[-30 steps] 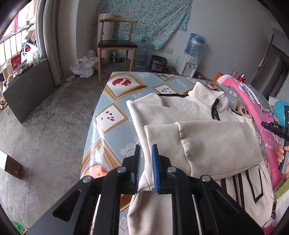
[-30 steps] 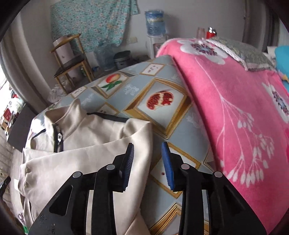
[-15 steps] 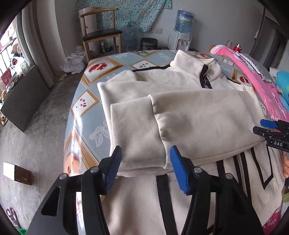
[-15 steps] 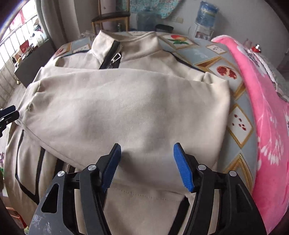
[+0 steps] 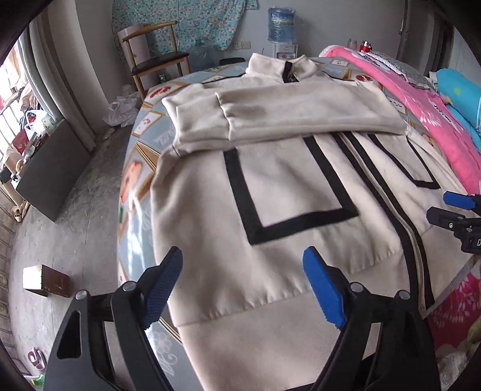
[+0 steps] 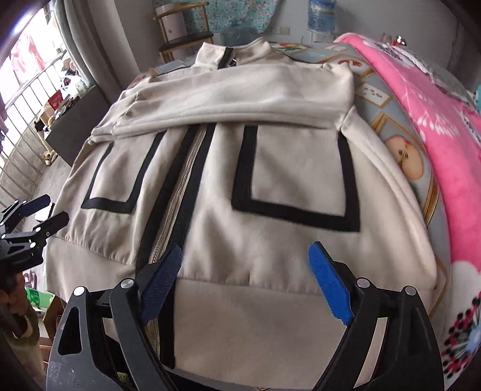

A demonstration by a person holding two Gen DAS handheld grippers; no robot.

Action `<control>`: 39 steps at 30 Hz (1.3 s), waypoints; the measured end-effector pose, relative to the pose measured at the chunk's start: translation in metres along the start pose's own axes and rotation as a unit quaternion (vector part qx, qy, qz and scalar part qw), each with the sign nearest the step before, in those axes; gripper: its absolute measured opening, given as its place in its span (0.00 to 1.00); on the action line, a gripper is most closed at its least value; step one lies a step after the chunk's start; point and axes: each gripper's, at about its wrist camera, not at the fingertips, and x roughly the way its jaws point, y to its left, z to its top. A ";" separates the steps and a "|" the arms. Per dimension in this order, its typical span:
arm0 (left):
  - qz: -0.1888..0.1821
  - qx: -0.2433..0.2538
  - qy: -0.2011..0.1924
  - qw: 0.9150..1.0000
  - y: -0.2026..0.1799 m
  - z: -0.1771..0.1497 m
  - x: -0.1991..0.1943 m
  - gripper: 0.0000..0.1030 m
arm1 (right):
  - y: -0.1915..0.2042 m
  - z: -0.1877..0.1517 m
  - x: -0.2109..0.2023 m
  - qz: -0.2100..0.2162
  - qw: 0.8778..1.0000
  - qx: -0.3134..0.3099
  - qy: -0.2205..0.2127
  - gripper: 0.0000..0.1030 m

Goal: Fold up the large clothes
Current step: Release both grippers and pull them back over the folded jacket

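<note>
- the left wrist view shows the floor (image 5: 75, 216), a small box (image 5: 45, 279) on it and a wooden chair (image 5: 156, 57); the right wrist view shows a railed window (image 6: 33, 99) instead.
- the cream jacket (image 5: 285, 186) lies zip-up on the bed (image 5: 135, 168), both sleeves folded across its chest, black-outlined pockets showing below them.
- the left tool (image 5: 246, 285) hangs over the hem's left part; its jaws have just been opening and stand wide, gripping nothing.
- the right tool (image 6: 243, 279) hangs over the hem by the zip (image 6: 171, 210); its jaws have likewise just been opening, nothing clamped.
- a pink blanket (image 6: 427, 114) lies beside the jacket; a water dispenser (image 5: 281, 27) stands by the far wall.
</note>
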 end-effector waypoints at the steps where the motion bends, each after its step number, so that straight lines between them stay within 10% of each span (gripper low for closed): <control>1: 0.001 0.001 0.002 1.000 -0.003 -0.004 0.003 0.78 | 0.004 -0.005 0.001 -0.014 1.000 -0.003 -0.003 0.81; 39: -0.017 -0.038 0.018 0.999 0.007 -0.022 0.024 0.94 | 0.004 -0.043 0.005 -0.022 0.999 -0.021 -0.009 0.93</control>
